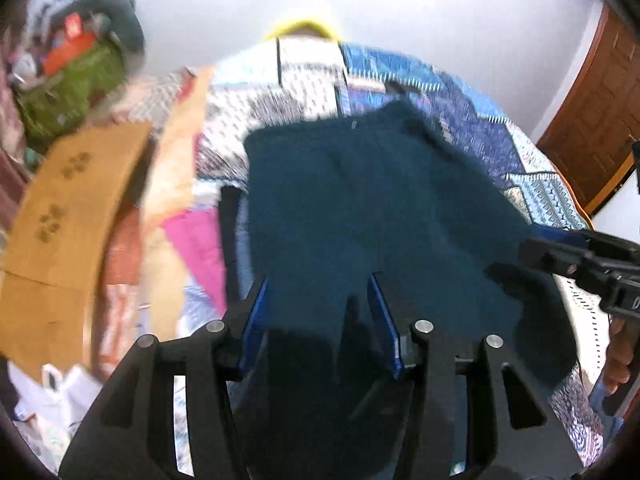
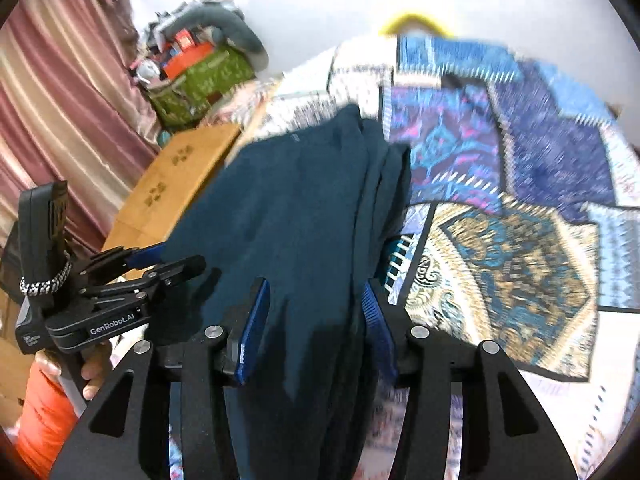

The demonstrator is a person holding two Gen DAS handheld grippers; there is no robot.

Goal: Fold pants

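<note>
Dark teal pants (image 1: pixel 360 200) lie on a patterned patchwork bedspread (image 1: pixel 460 92), folded lengthwise, waistband at the far end. They also show in the right wrist view (image 2: pixel 296 208). My left gripper (image 1: pixel 320 300) is open, its blue pads on either side of the near end of the fabric. My right gripper (image 2: pixel 316 304) is open too, straddling the near end by the stacked right edge. In the left wrist view the right gripper (image 1: pixel 576 260) sits at the pants' right edge. In the right wrist view the left gripper (image 2: pixel 160 264) sits at their left edge.
A flat cardboard box (image 2: pixel 176 184) lies left of the pants. A green bag (image 2: pixel 200 84) with clutter stands at the back left by a pink curtain (image 2: pixel 60 92). A yellow hanger (image 2: pixel 416 20) lies at the bed's far edge. A wooden door (image 1: pixel 592 112) is at right.
</note>
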